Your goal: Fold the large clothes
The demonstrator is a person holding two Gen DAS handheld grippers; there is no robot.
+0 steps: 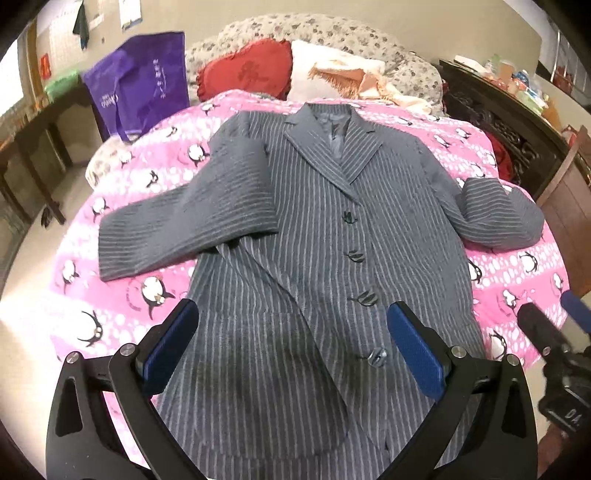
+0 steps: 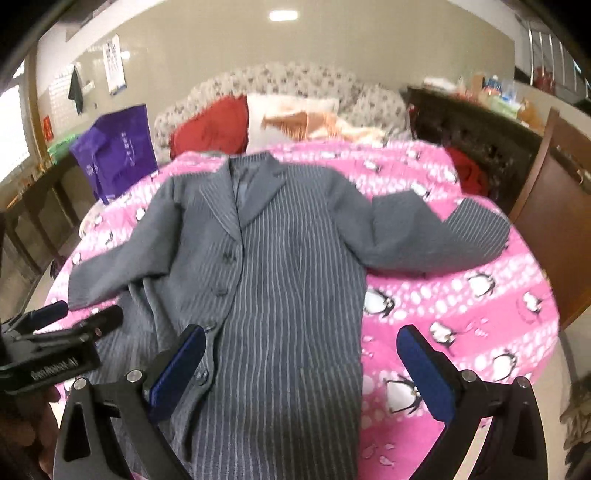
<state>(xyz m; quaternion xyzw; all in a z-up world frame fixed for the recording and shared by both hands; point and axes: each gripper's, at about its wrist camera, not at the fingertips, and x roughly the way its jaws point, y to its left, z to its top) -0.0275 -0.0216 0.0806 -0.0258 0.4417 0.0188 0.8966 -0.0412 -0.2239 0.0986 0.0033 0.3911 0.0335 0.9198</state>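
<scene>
A grey pinstriped coat (image 1: 314, 229) (image 2: 280, 266) lies face up and buttoned on a pink penguin blanket (image 1: 147, 173) (image 2: 461, 302), collar toward the far end. Its left sleeve (image 1: 184, 225) stretches out sideways; the right sleeve (image 1: 498, 214) is bent back on itself. My left gripper (image 1: 291, 314) hovers open above the coat's lower front, near the buttons (image 1: 364, 297). My right gripper (image 2: 301, 339) hangs open over the coat's lower right edge. Each gripper shows at the other view's side: the right gripper (image 1: 546, 314), the left gripper (image 2: 85, 314). Nothing sits between either pair of fingers.
A purple bag (image 1: 136, 88) stands at the bed's far left. Red (image 1: 243, 74) and white (image 1: 332, 70) pillows lean on a floral headboard (image 1: 314, 33). A dark cluttered cabinet (image 1: 509, 122) and a brown wooden chair (image 2: 554, 229) stand on the right, a dark table (image 1: 33, 147) on the left.
</scene>
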